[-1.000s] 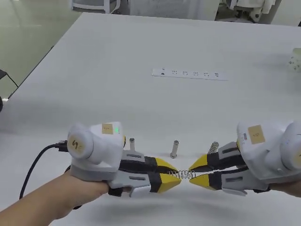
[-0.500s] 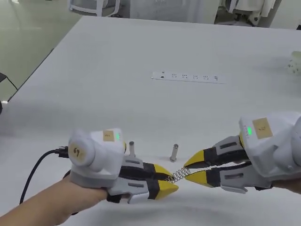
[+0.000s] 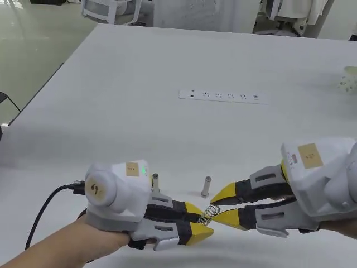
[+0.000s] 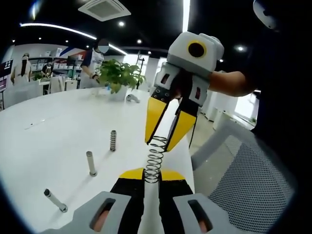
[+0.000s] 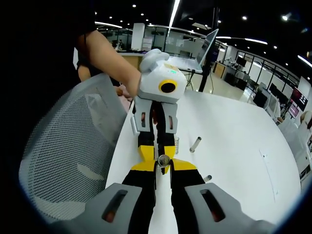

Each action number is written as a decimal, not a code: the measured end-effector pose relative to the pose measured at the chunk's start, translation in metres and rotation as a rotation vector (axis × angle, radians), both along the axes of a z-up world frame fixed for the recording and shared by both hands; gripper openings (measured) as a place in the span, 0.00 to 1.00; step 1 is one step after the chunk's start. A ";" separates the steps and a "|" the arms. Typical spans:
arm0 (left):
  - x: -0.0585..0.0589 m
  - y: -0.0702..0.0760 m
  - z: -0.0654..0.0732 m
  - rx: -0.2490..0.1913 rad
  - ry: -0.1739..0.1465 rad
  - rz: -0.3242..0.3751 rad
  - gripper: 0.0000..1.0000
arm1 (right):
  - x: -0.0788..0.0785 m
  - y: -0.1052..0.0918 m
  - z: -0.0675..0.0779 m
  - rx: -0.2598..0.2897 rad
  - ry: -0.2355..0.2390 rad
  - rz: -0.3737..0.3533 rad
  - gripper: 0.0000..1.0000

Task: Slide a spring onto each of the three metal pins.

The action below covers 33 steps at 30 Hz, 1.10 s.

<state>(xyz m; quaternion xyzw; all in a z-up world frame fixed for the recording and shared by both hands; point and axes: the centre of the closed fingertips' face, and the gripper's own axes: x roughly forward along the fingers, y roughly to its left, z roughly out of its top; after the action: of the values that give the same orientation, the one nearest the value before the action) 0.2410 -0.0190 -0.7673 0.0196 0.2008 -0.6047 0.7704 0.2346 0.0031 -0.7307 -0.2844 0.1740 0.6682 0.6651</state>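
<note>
Spring (image 4: pixel 155 158) between tips: left gripper (image 4: pixel 152 174) clamps one end; right gripper (image 3: pixel 214 207) slightly parted astride other, grip unclear.

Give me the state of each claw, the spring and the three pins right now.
Held spring: off the table, on no pin.
Left claw: shut on one end.
Right claw: shut on the other end.
Far pin: wears second spring.
Middle pin: bare.
Near pin: bare.
</note>
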 end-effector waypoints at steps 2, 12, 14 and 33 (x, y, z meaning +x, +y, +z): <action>0.000 0.000 0.001 -0.004 -0.003 -0.001 0.02 | -0.001 0.003 0.003 0.020 0.004 -0.001 0.08; -0.005 -0.005 0.005 -0.014 -0.010 -0.011 0.02 | -0.005 0.011 0.008 0.068 0.008 -0.008 0.08; -0.006 -0.003 0.005 -0.009 -0.014 -0.014 0.02 | -0.005 0.010 0.009 0.088 0.031 -0.024 0.08; -0.005 -0.003 0.008 -0.032 0.023 0.008 0.05 | -0.006 0.010 0.015 0.098 -0.041 -0.021 0.07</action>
<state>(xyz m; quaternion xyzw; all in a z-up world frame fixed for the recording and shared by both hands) 0.2360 -0.0221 -0.7588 -0.0006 0.2000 -0.6052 0.7706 0.2283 0.0128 -0.7159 -0.2632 0.1305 0.6629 0.6887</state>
